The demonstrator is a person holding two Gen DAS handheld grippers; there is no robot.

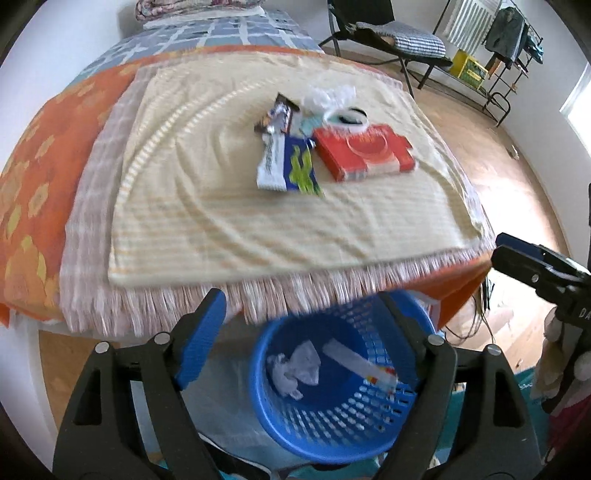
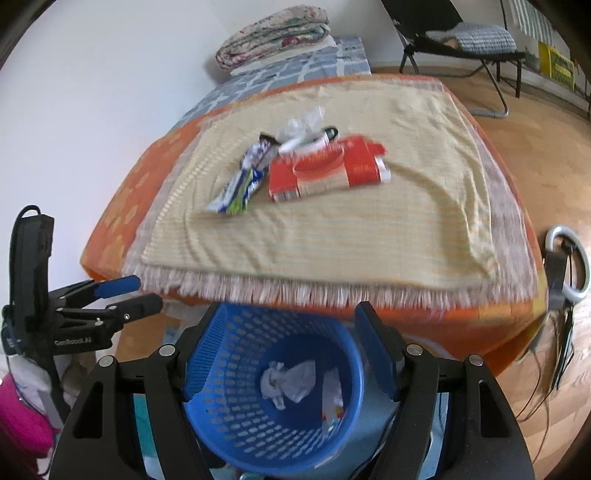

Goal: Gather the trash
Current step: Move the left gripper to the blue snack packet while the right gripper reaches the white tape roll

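A blue mesh basket [image 1: 332,417] [image 2: 229,406] stands on the floor at the foot of the bed, holding crumpled white paper [image 1: 295,369] [image 2: 288,380] and a white wrapper [image 1: 360,360]. On the yellow towel [image 1: 221,206] [image 2: 332,229] lie a red box [image 1: 364,153] [image 2: 325,170], a white-and-blue snack wrapper [image 1: 286,166] [image 2: 240,188], a dark wrapper [image 1: 277,114], clear plastic [image 1: 328,94] [image 2: 303,122] and a white round lid [image 1: 347,118]. My left gripper [image 1: 303,317] [image 2: 144,291] is open and empty above the basket. My right gripper [image 2: 291,350] [image 1: 496,251] is open and empty over it.
The bed has an orange cover [image 1: 33,177] [image 2: 122,206] and a fringed cloth edge [image 1: 258,295]. A folded quilt [image 2: 273,33] lies at its head. A black chair [image 1: 388,33] [image 2: 461,40] and a clothes rack [image 1: 498,40] stand on the wooden floor. A ring light [image 2: 565,262] stands to the right.
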